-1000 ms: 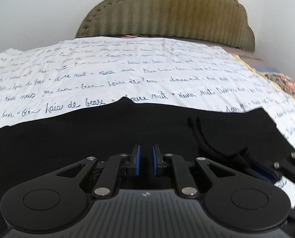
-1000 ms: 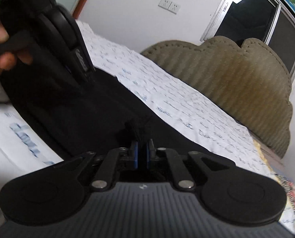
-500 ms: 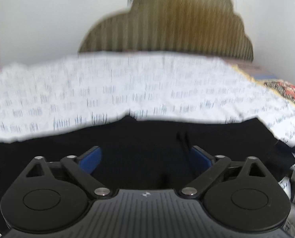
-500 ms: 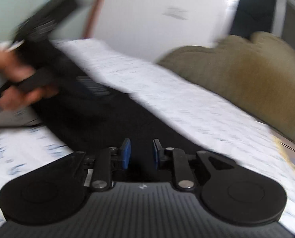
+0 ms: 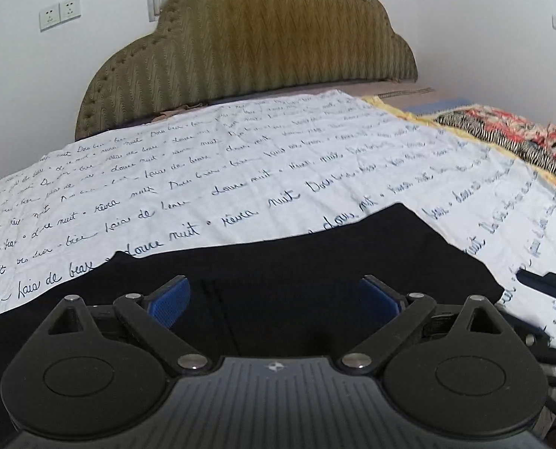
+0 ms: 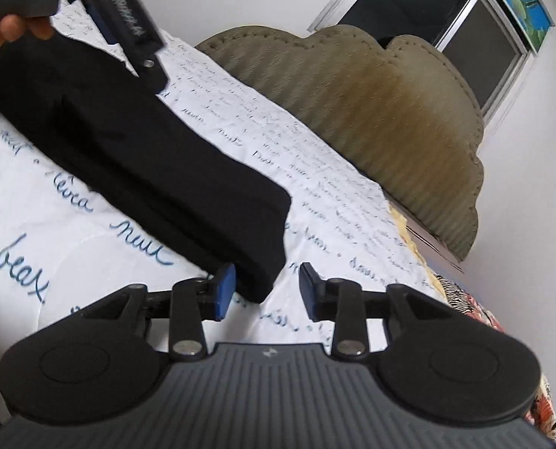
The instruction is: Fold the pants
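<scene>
Left gripper [image 5: 274, 299]: its blue-padded fingers [image 5: 169, 299] are spread wide with nothing between them; it hovers low over the dark cloth, and whether it touches the cloth cannot be told.
Right gripper [image 6: 266, 288]: fingers [image 6: 223, 292] parted, gripping nothing; the near corner of the cloth lies in the gap, close to the left pad. Contact cannot be told.
Pants [image 6: 158, 157]: black, folded into a long narrow band that lies flat on the bed sheet. In the right wrist view the band runs from the upper left down to a squared end just in front of the right gripper. In the left wrist view the pants [image 5: 278, 262] fill the area under and ahead of the left gripper, their far edge against the sheet.
Bed sheet [image 5: 240, 172]: white with lines of dark blue handwriting, spread across the bed.
Headboard [image 5: 255, 41]: olive-brown, padded, with a scalloped top, against the white wall.
Patterned blanket [image 5: 509, 138]: red, black and white, at the right edge of the bed beyond the sheet.
Person's hand [image 6: 5, 26]: at the upper left of the right wrist view, holding the black body of the left gripper above the far part of the pants.
Window [image 6: 446, 11]: dark panes, on the wall above the headboard.
</scene>
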